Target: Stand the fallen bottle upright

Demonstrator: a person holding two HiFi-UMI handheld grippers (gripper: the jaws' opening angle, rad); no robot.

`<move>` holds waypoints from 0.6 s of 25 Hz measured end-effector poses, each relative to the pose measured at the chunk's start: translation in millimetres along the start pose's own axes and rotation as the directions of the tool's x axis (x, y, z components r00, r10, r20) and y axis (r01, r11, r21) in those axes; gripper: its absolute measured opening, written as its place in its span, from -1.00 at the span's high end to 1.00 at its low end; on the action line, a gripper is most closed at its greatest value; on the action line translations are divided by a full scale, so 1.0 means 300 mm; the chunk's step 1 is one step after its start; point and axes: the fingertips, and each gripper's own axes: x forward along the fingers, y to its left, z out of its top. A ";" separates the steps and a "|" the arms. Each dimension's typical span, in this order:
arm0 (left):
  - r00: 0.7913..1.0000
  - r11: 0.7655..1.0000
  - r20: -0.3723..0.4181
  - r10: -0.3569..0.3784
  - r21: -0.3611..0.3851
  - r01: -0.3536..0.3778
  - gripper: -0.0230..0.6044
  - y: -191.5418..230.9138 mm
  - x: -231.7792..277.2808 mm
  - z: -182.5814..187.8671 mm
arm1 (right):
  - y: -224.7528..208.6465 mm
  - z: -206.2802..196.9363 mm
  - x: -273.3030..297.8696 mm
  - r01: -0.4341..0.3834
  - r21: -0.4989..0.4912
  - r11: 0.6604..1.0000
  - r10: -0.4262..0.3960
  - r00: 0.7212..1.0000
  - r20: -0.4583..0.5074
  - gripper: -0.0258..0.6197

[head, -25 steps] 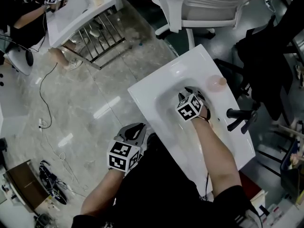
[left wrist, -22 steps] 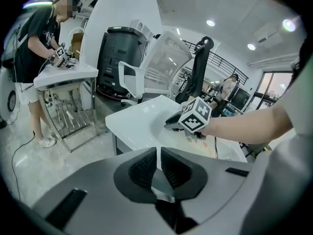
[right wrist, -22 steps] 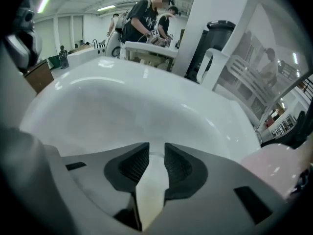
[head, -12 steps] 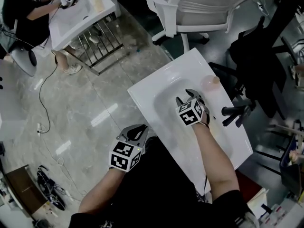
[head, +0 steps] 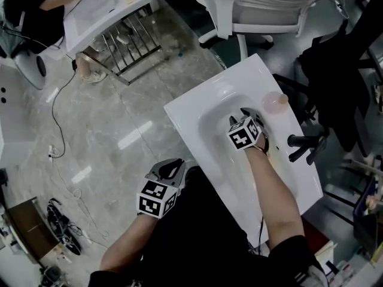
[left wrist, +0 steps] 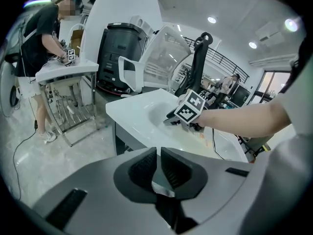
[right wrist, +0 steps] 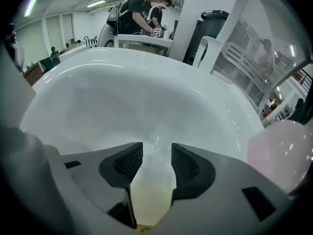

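Right gripper [right wrist: 156, 155] is down in the sink [head: 191, 109] basin, jaws apart and just been opening. The bottle [right wrist: 149, 199] sits between them, and the pads look clear of it. Bottle pale, translucent, yellowish low down; lying or upright, cannot tell. Left gripper [left wrist: 159, 165] hangs off the sink's near edge, jaws together, empty.

Judgement: light, thin plastic, slick on glossy porcelain — likely to skid or roll. Take it across the body at mid-height, with a gentle squeeze.

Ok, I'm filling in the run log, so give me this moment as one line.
right tongs: in sink, just opening, pale bottle between | left tongs: shut, empty, off the sink | upright yet: cannot tell
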 end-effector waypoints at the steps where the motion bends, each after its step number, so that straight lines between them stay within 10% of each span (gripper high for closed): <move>1: 1.000 1.000 0.002 0.000 -0.004 0.000 0.80 -0.001 0.002 0.001 | 0.001 0.001 0.005 -0.009 -0.004 1.000 0.009 1.000 -0.010 0.31; 9: 1.000 0.999 0.021 0.011 -0.032 -0.010 0.80 0.003 0.001 0.010 | 0.007 0.030 0.057 -0.095 0.012 0.995 0.096 0.990 -0.107 0.45; 15: 0.999 0.999 0.022 0.024 -0.046 -0.023 0.80 0.018 -0.011 -0.002 | 0.058 0.064 0.007 -0.132 -0.014 0.991 0.132 0.991 0.006 0.48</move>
